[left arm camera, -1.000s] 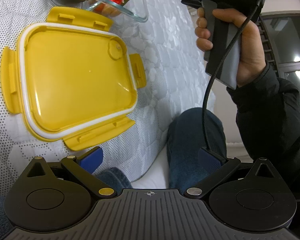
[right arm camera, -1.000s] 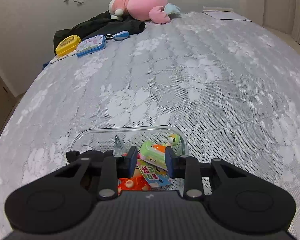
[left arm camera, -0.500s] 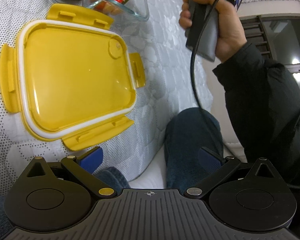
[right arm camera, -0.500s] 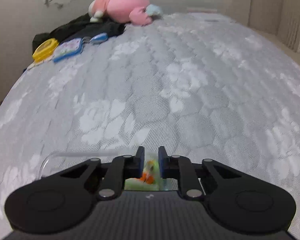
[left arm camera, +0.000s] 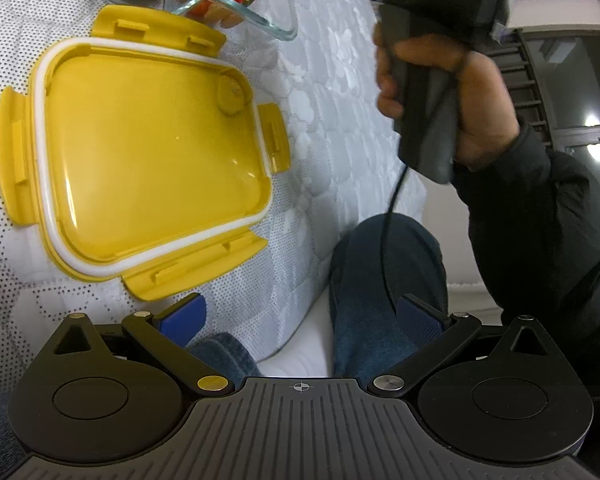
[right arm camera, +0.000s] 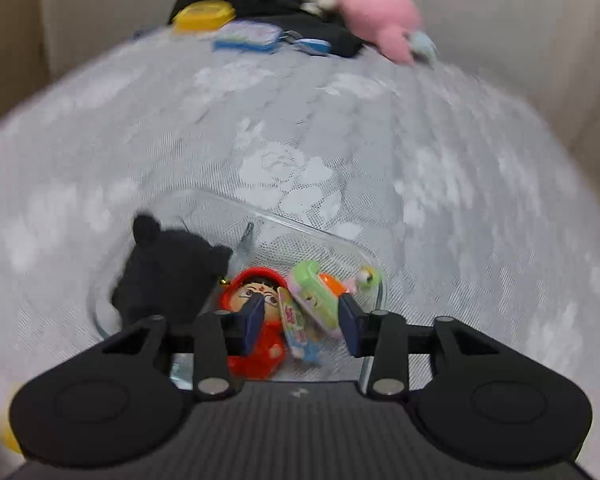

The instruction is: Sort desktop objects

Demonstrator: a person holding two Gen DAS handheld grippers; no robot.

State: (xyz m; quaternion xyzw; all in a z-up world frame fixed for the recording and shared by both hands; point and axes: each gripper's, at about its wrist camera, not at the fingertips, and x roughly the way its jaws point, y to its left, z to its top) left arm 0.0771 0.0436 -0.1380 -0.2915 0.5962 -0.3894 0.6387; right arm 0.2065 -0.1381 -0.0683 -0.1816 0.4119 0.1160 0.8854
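Right gripper [right arm camera: 300,322]: jaws part open and just been opening, nothing clamped. Blue pads hang above the near end of the glass container [right arm camera: 364,254]. Between the pads, lower down, sit the red doll [right arm camera: 260,320] and a printed card [right arm camera: 296,320]; no pad contact visible. Green-and-orange toy [right arm camera: 314,290] just right of the card, small green-white piece [right arm camera: 366,276] at the container's right rim. Black plush [right arm camera: 168,276] fills the container's left side, thin metal piece [right arm camera: 244,240] beside it.

Left gripper [left arm camera: 300,320]: jaws wide open, empty, over the near edge of the mattress [left arm camera: 332,128], above the person's jeans-clad knee [left arm camera: 380,280].

Yellow lid [left arm camera: 148,168] lies flat on the mattress, inner side up with white seal showing, just near of the glass container and left of the right hand [left arm camera: 452,96], which grips the right gripper's handle; black sleeve [left arm camera: 540,232] and cable [left arm camera: 392,216] trail down.

Far end of mattress, in blurred right wrist view: pink plush [right arm camera: 380,20], black cloth [right arm camera: 276,12], yellow box [right arm camera: 204,16], blue-edged case [right arm camera: 248,36].
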